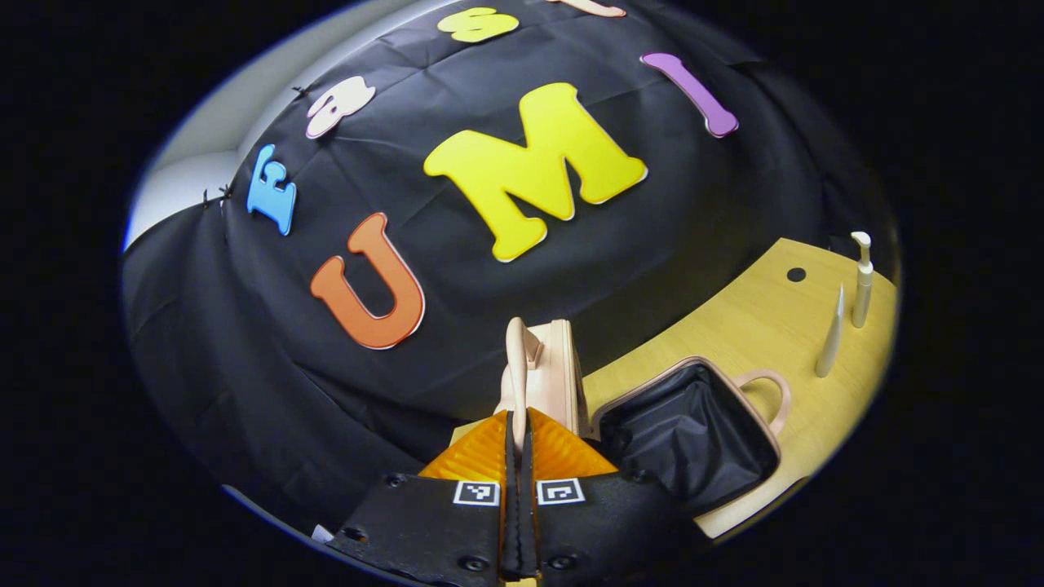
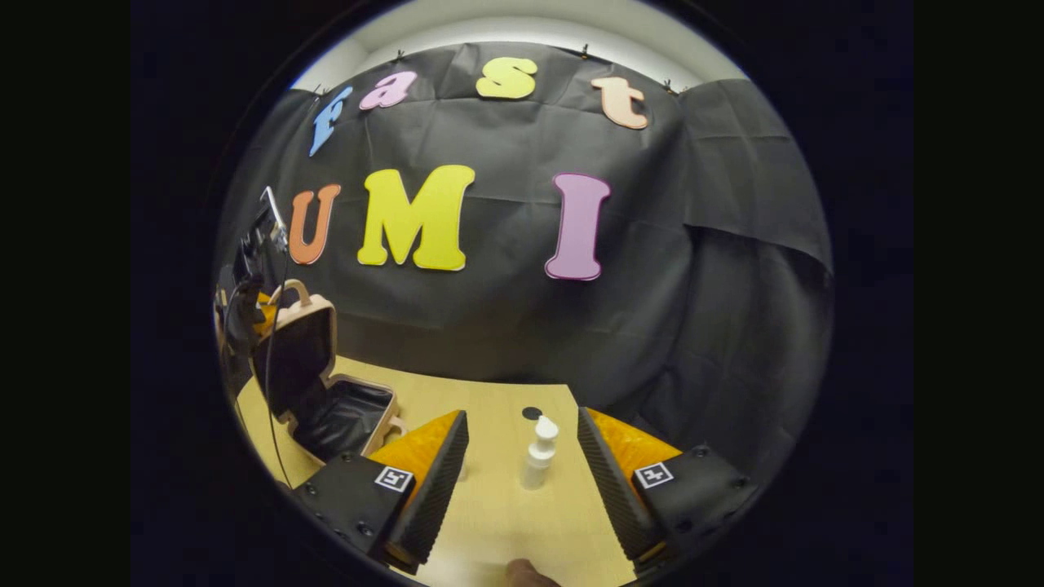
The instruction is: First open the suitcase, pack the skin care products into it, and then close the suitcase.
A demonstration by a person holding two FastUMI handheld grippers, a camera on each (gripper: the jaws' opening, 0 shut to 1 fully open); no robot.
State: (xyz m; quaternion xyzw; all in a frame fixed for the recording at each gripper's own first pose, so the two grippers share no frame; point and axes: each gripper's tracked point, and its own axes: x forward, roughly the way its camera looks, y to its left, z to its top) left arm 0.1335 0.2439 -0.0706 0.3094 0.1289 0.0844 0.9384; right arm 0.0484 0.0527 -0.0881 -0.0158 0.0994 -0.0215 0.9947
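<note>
While your left claw (image 1: 517, 444) pinches the suitcase lid, here is the rest:
Left claw: your fingers are pressed nearly together on the upright lid's (image 1: 545, 371) edge.
Suitcase: open on the desk (image 1: 758, 326); the dark-lined base (image 1: 689, 436) lies flat just right of the lid, its handle (image 1: 771, 399) pointing right.
Right claw: your claw (image 2: 522, 456) is spread wide, gripping nothing, low over the desk.
Pump bottle: upright (image 2: 538, 454) between your spread fingers, touching neither.
Tube: in the left gripper view, a slim tube (image 1: 830, 336) stands just beside the pump bottle, far right of the suitcase.
</note>
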